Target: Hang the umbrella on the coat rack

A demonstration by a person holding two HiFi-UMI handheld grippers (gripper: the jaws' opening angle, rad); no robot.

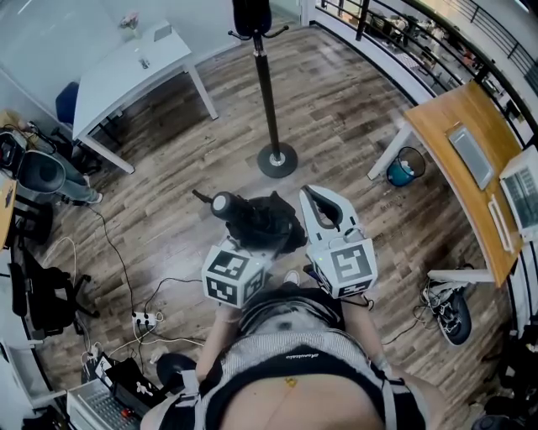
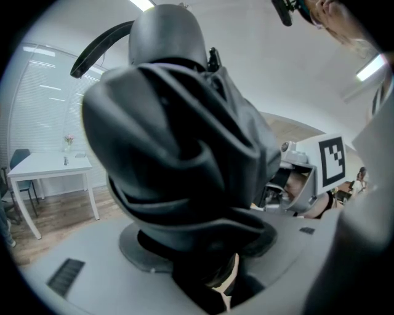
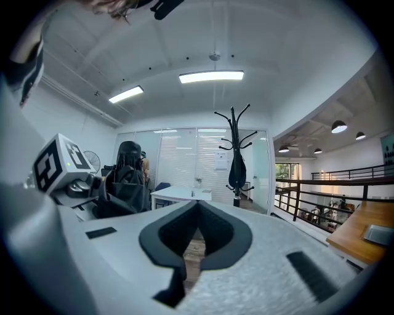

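Closest under the head camera, one person's torso (image 1: 294, 378) in a grey and black top is filling the bottom edge; two grey plastic grippers are reaching forward from it, each carrying one white cube with black square markers. One left gripper (image 1: 250, 249) is clamping the one black folded fabric umbrella (image 1: 265, 220); its two jaws are standing wide, and in the left gripper view the bunched cloth is pressing between both pads and blocking most of the room behind. One rounded grey umbrella end (image 1: 223, 204) is pointing up and left in the head view. One right gripper (image 3: 198, 204) is hanging just beside the left one; its two jaws are meeting at the tips and are holding nothing, with only floor showing through the gap behind the tips.

One tall black metal coat rack (image 1: 267, 92) is standing on its round base on the wooden plank floor (image 1: 336, 109), beyond the umbrella and well apart from it; one dark hanging thing (image 1: 251, 15) is drooping from its top. One white rectangular table (image 1: 126, 67) is standing at the upper left; one curved wooden desk (image 1: 458, 143) is running along the right, with one teal bin (image 1: 405, 168) sitting beside its leg.
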